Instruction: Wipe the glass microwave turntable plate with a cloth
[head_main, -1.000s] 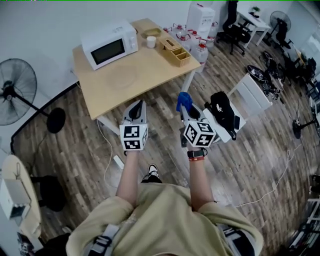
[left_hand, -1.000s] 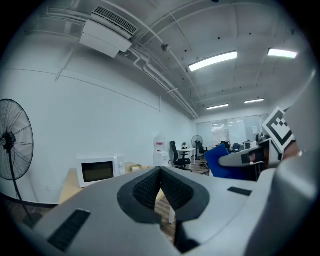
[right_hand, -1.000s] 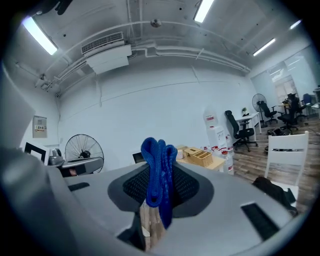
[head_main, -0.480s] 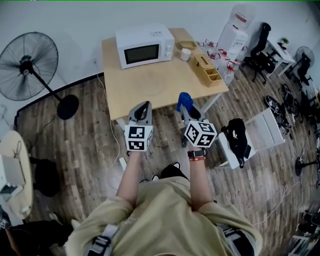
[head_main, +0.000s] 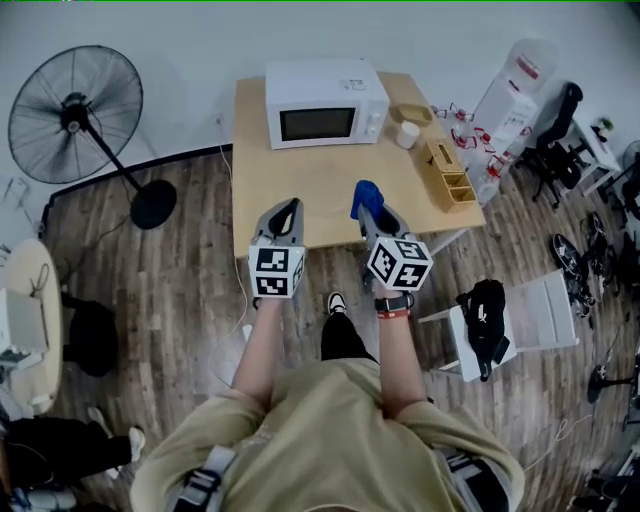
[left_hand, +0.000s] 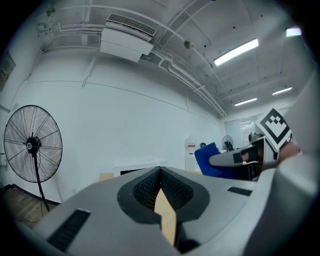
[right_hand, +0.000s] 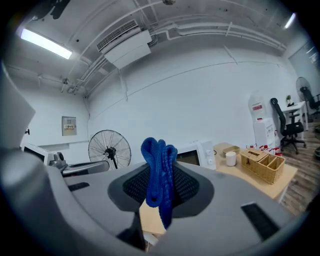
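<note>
Now, nearest of all, the person stands on the wooden floor with both forearms held out ahead. The left gripper (head_main: 288, 207) has its jaws pressed together with nothing between them. The right gripper (head_main: 372, 212) pinches a folded blue cloth (head_main: 366, 195), whose loop stands up past the jaw tips. Both tips reach just over the near edge of the wooden surface (head_main: 330, 175) without resting on it. Over the last second the scene has swung round: the surface, which lay slanted off to the far left, now sits square ahead. The white microwave (head_main: 322, 102) has come to the middle, straight beyond the grippers, while the grippers have kept the same pose and the same hold. The microwave door is closed and the glass turntable plate shows in no view, so it is probably still inside. To the right of the microwave stand a white cup (head_main: 407, 134) and a wicker organiser (head_main: 452, 172); a pedestal fan (head_main: 75, 115) stands on the floor at far left. By my reading the approach is nearly finished and wiping has not begun. The door must be opened first, likely by the empty left gripper.
</note>
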